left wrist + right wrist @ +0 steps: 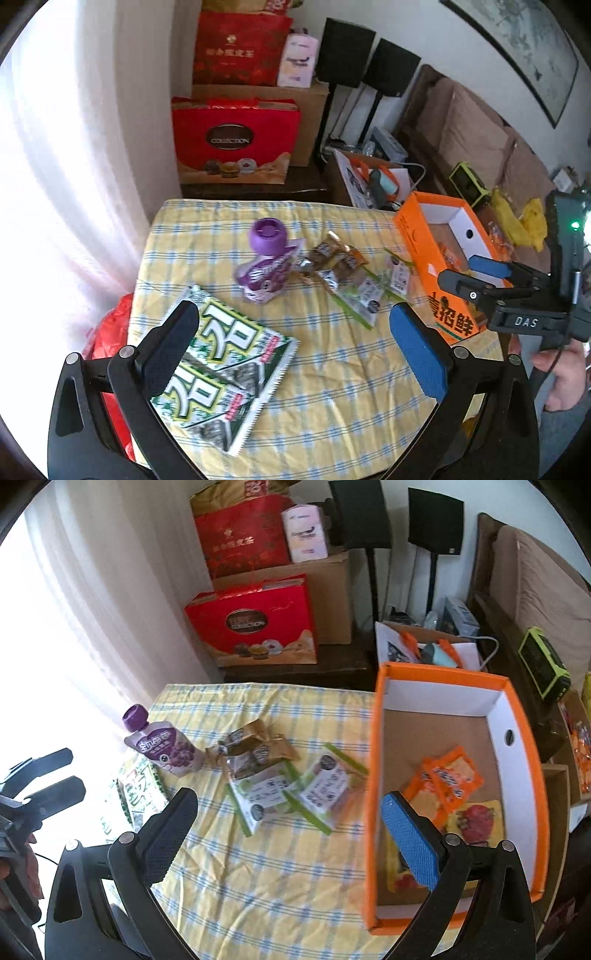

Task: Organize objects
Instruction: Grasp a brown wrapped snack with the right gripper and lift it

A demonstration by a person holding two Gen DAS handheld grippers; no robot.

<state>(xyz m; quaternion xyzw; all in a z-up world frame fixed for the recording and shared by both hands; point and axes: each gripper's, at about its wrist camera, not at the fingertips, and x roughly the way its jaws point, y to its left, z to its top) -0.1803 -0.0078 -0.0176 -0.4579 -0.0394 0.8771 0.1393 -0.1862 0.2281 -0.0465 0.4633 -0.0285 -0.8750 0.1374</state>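
A green-and-white seaweed snack pack point(225, 373) lies on the yellow checked tablecloth point(332, 387), just under my open, empty left gripper point(295, 350). A purple-capped drink pouch point(264, 266), brown snack packets point(332, 258) and green-edged packets point(365, 295) lie mid-table. The orange box point(373, 775) stands at the right and holds orange and red packets point(447, 779). My right gripper point(291, 834) is open and empty, hovering across the box's left wall. In the right wrist view the pouch point(166, 749) and green-edged packets point(291, 790) lie left of the box.
Red gift boxes point(236, 140) and a cardboard carton are stacked behind the table. Black speakers point(369, 62) stand by the wall. A sofa with a green device point(469, 184) is at the right. A red bag point(110, 332) sits left of the table.
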